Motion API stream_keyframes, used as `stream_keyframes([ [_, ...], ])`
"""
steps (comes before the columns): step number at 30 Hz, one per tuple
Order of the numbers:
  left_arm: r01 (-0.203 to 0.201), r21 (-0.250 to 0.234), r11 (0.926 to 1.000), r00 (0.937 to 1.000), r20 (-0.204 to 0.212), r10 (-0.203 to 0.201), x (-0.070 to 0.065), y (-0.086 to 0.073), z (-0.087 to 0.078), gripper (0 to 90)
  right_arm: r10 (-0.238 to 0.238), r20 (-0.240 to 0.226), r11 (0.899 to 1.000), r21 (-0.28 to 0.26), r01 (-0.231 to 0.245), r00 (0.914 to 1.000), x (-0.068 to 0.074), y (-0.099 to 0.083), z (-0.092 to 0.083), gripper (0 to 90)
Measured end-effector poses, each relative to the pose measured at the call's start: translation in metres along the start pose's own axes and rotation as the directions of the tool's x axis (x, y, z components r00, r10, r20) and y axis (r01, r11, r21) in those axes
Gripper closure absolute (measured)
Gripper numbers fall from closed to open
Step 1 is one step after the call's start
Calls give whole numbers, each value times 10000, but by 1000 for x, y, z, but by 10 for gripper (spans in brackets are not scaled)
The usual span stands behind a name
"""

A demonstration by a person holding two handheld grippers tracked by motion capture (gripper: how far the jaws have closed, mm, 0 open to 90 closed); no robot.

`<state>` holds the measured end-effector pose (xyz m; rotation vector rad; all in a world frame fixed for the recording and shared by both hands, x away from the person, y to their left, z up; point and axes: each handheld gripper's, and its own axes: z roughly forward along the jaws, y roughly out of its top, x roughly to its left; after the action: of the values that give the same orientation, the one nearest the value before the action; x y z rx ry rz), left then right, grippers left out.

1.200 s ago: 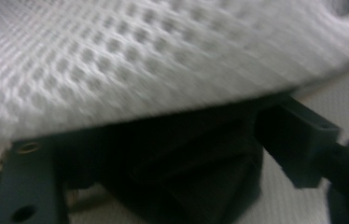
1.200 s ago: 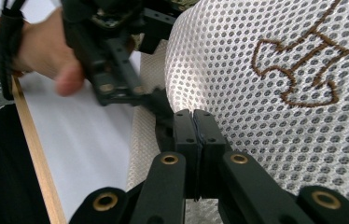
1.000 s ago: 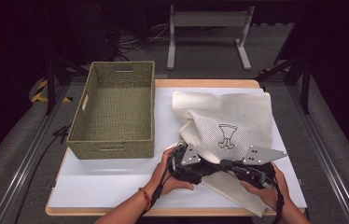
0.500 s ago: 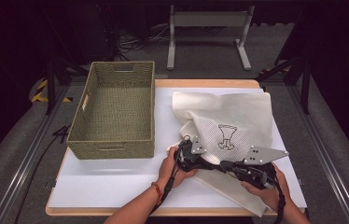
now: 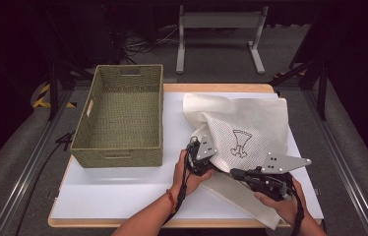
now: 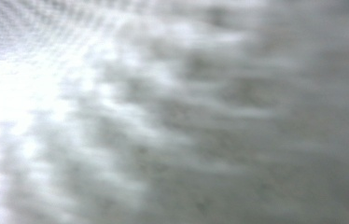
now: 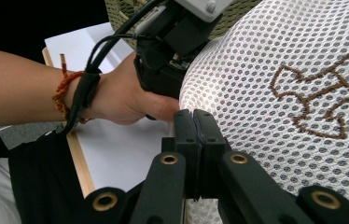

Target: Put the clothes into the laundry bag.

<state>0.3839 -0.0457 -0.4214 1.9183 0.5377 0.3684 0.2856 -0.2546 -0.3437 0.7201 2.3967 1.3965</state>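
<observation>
High view first: we see a white mesh garment (image 5: 243, 132) with a brown embroidered emblem (image 5: 239, 143) lying rumpled on the right half of the white table (image 5: 123, 189), its far edge reaching toward the table's back rim and its near corner trailing down to the front edge. An olive woven basket (image 5: 121, 115) stands well apart from it on the table's left half. Our left gripper (image 5: 200, 153) sits at the garment's near left edge, held in the left hand (image 5: 188, 172), and its tip is buried in the fabric. In the left gripper view we get a blurred close field of pale mesh pressed against the lens, so the jaws themselves are hidden there; they have just been closing to nearly together, and with the cloth bunched around the tip in the high view we take them as clamped on the garment's edge. Our right gripper (image 5: 238, 173) lies lower and to the right, held in the right hand (image 5: 280, 204), its grey plate above it. In the right gripper view (image 7: 195, 122) its two black jaws meet flat against each other at the hem of the mesh, pinching a thin fold of it, with the emblem (image 7: 319, 95) just beyond and the left hand (image 7: 130, 95) and its red wrist cord (image 7: 63, 91) close by.
</observation>
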Motion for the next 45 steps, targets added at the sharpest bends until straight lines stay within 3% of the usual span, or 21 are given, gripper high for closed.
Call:
stream_keyframes([
  [2, -1, -142, 9999, 9995, -305, -3, 5, -2, 10, 803, 72, 45, 10000, -5, -72, 10000, -2, -1, -1, 899],
  [8, 163, 314, 9994, 9940, -1084, -128, 14, -12, 29, 782, 135, 364, 9989, 437, -151, 9992, -8, -8, 6, 898],
  [12, 366, 489, 9981, 9982, -496, -342, 14, -12, 24, 689, 91, 493, 9975, 693, -126, 9987, -11, -12, 10, 898],
  [13, 208, 508, 9985, 9998, 60, -211, 14, -13, 15, 689, 157, 485, 9977, 648, -189, 9987, -12, -12, 10, 898],
  [14, 101, 576, 9983, 9997, 216, -113, 12, -13, 10, 604, 146, 562, 9981, 595, -179, 9983, -12, -12, 7, 898],
  [18, -63, 815, 9967, 9998, 188, 48, 6, -17, -6, 392, 150, 535, 9982, 572, -180, 9985, -12, -11, 6, 898],
  [19, -96, 864, 9962, 9998, 160, 83, 4, -20, -14, 392, 144, 534, 9982, 578, -175, 9985, -12, -11, 6, 898],
  [20, -61, 883, 9961, 9999, 149, 48, 3, -22, -19, 308, 118, 542, 9982, 580, -149, 9985, -11, -11, 5, 898],
  [23, -178, 934, 9955, 9997, 201, 160, 1, -29, -34, 288, 132, 552, 9984, 547, -163, 9984, -11, -11, 5, 898],
  [24, -310, 1063, 9939, 9988, 413, 268, 0, -30, -37, 324, 128, 534, 9983, 552, -158, 9985, -11, -11, 4, 898],
  [26, -558, 1336, 9895, 9980, 360, 515, -5, -32, -40, 338, 130, 527, 9985, 527, -158, 9985, -10, -10, 4, 898],
  [28, -688, 2065, 9760, 9972, 444, 609, -9, -36, -35, 346, 106, 498, 9983, 566, -134, 9987, -11, -10, 4, 898],
  [29, -688, 2065, 9760, 9972, 444, 609, -9, -36, -35, 343, 106, 498, 9983, 566, -134, 9987, -11, -10, 4, 898],
  [31, -640, 2294, 9712, 9978, 320, 582, -8, -39, -25, 355, 139, 491, 9980, 606, -169, 9987, -11, -10, 5, 898],
  [32, -283, 2902, 9565, 9995, -40, 308, -6, -38, -12, 369, 158, 481, 9978, 634, -188, 9987, -11, -11, 6, 898],
  [34, -270, 2872, 9575, 9990, -256, 359, -5, -35, -7, 369, 172, 465, 9975, 680, -203, 9988, -11, -11, 6, 898],
  [36, -42, 3121, 9500, 9996, -236, 121, -1, -33, 0, 434, 247, 456, 9967, 758, -281, 9987, -11, -13, 8, 898],
  [37, 30, 3086, 9512, 9998, -204, 34, 1, -31, 3, 443, 258, 429, 9967, 764, -290, 9987, -11, -13, 8, 898],
  [39, -178, 3183, 9478, 9998, -4, 190, 2, -28, 8, 560, 216, 450, 9962, 836, -253, 9988, -12, -14, 9, 898],
  [42, -281, 3089, 9507, 9995, -36, 307, 2, -24, 12, 707, 274, 518, 9951, 932, -322, 9983, -15, -16, 9, 898],
  [45, -174, 2583, 9659, 9996, -165, 225, 6, -19, 13, 810, 420, 458, 9945, 943, -462, 9981, -17, -19, 9, 898],
])
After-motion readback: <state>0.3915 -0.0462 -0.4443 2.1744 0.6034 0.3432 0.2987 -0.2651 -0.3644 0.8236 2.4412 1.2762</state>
